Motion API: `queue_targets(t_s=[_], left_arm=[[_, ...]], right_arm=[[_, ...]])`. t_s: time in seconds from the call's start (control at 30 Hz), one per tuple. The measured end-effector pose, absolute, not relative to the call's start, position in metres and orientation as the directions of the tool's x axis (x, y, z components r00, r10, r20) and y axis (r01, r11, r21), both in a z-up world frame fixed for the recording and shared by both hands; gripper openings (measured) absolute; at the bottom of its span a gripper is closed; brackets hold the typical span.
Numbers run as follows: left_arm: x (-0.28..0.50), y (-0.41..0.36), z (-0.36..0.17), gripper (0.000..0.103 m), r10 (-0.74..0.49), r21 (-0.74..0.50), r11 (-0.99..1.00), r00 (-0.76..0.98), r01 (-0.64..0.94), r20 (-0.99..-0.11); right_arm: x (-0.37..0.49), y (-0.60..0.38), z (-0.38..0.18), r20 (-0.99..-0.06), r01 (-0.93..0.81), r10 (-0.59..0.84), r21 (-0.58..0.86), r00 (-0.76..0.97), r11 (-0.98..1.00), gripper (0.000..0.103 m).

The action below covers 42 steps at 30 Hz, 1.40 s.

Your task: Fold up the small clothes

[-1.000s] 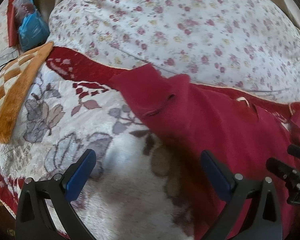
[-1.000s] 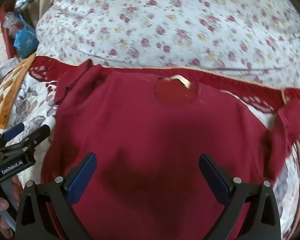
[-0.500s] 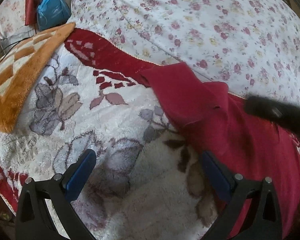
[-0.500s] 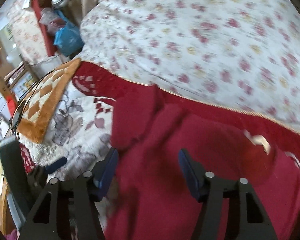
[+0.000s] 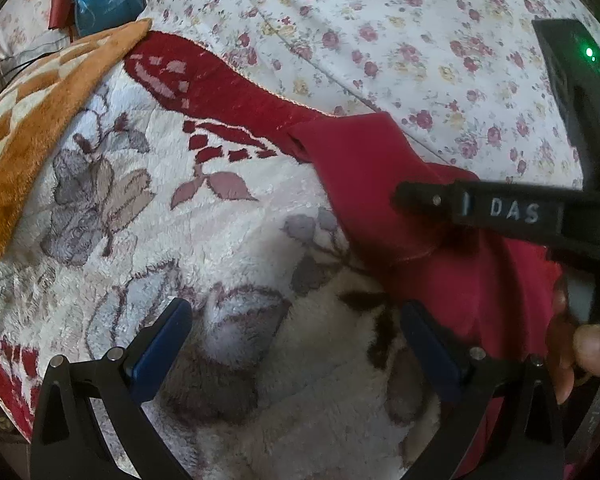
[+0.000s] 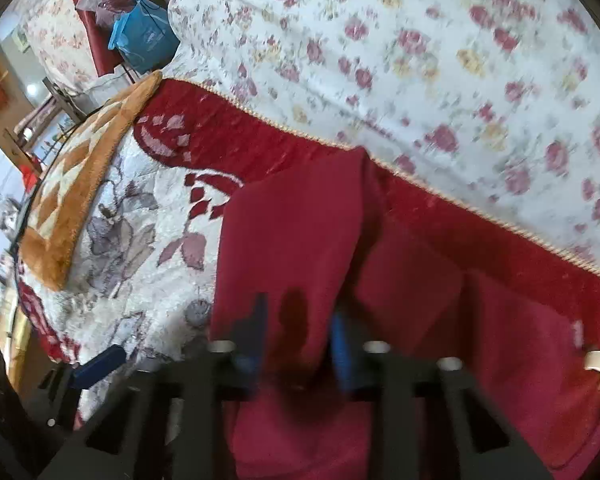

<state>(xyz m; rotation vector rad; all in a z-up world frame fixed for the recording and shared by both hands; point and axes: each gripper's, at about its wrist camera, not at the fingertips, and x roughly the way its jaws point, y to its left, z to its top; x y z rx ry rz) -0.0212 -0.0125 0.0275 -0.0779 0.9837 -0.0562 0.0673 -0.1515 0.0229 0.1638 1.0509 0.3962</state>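
Only from right wrist: right gripper seemingly pinching red garment.

A domestic bedroom is shown. A bed is covered by a plush floral blanket with a red border, and a rose-printed quilt is heaped behind it. An orange checked blanket and a blue bag are seen at the left, with cluttered household furnishings beyond.

plush floral blanket with red border: centre | orange checked rug: at 9 o'clock, overlapping it | rose-print quilt: at 12 | blue bag: at 11, behind
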Motion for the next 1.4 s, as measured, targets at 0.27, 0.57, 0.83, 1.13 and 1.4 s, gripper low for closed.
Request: queue_targets(t_s=[0.27, 0.57, 0.83, 1.13, 1.4], left_arm=[[-0.020, -0.017, 0.025, 0.103, -0.060, -0.064, 0.998, 0.549, 0.012, -0.834], [-0.021, -0.026, 0.019, 0.103, 0.002, 0.011, 1.000, 0.546, 0.013, -0.838], [-0.028, -0.032, 0.020, 0.103, 0.005, 0.019, 1.000, 0.548, 0.021, -0.837], [-0.029, -0.035, 0.019, 0.103, 0.017, 0.036, 0.999, 0.544, 0.025, -0.839], [-0.024, -0.019, 0.028, 0.103, 0.008, -0.001, 1.000, 0.547, -0.017, -0.837]], right_arm=[[0.039, -0.167, 0.070, -0.727, -0.268, 0.431, 0.338, 0.534, 0.902, 0.006], [-0.047, -0.274, 0.161, -0.597, -0.245, 0.474, 0.426, 0.647, 0.871, 0.006], [-0.124, -0.385, 0.129, -0.757, -0.024, 0.273, 0.323, 0.594, 0.946, 0.006], [-0.129, -0.445, 0.064, -0.905, 0.221, -0.114, -0.023, 0.409, 0.975, 0.046], [-0.100, -0.331, 0.100, -0.762, -0.104, 0.362, 0.366, 0.536, 0.925, 0.070]])
